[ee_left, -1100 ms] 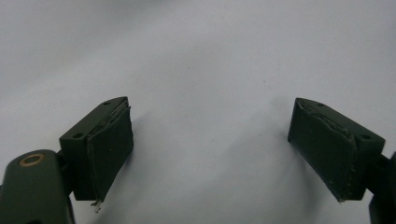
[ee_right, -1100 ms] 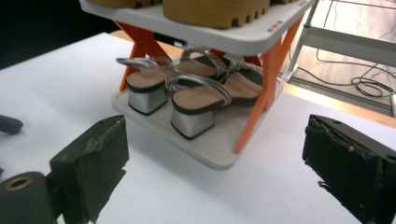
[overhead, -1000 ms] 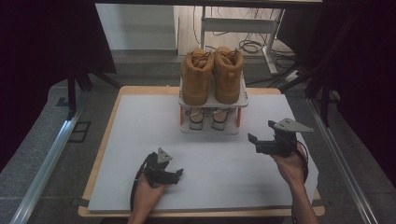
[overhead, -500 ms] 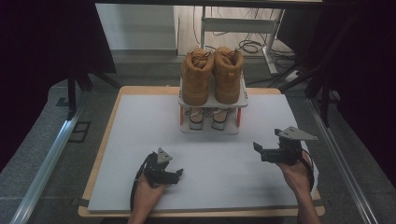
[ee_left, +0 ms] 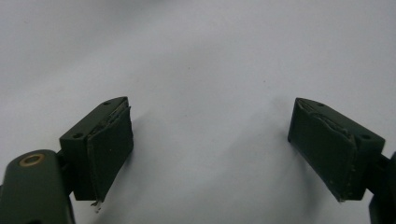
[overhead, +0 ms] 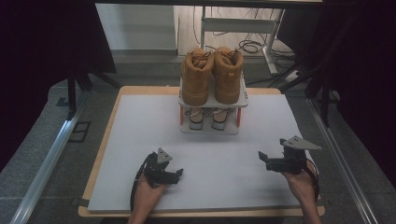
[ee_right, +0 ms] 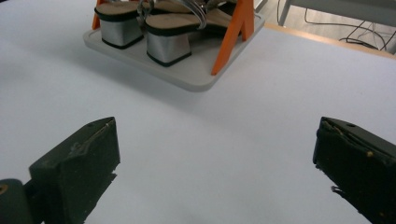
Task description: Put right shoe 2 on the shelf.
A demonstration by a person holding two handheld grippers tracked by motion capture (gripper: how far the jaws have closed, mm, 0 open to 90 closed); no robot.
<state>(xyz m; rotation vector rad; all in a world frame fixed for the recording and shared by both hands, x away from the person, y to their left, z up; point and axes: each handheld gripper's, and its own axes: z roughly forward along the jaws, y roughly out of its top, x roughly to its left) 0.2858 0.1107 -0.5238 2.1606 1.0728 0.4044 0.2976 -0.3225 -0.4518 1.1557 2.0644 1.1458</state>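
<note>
Shoe rack [overhead: 213,100] is the target as I read it: both grippers empty, jaws spread wide, nothing between them. Left gripper [overhead: 173,173] rests low on the white table [overhead: 140,135] at the near left, jaws pointing across bare surface in its own view. Right gripper [overhead: 263,157] is held just above the table at the near right, aimed toward the rack; its view shows the rack's lower tray [ee_right: 196,74] and an orange post [ee_right: 236,32] well ahead of the open jaws. Rack sits at the far centre of the table, well apart from both grippers. Count: one rack, two tiers; two tan boots [overhead: 196,77] side by side on the top tier, two silver block-heel sandals [ee_right: 166,35] on the bottom tier, heels facing the near side. Handling guess: boots are the heavy item, stiff sole, soft padded collar, so pinch at the heel counter or collar edge, likely one boot per gripper. Sandals are light, rigid heel, loose straps that could snag; take by the heel block. Rack looks like light plastic, may slide or tip if a boot drags on lift.
</note>
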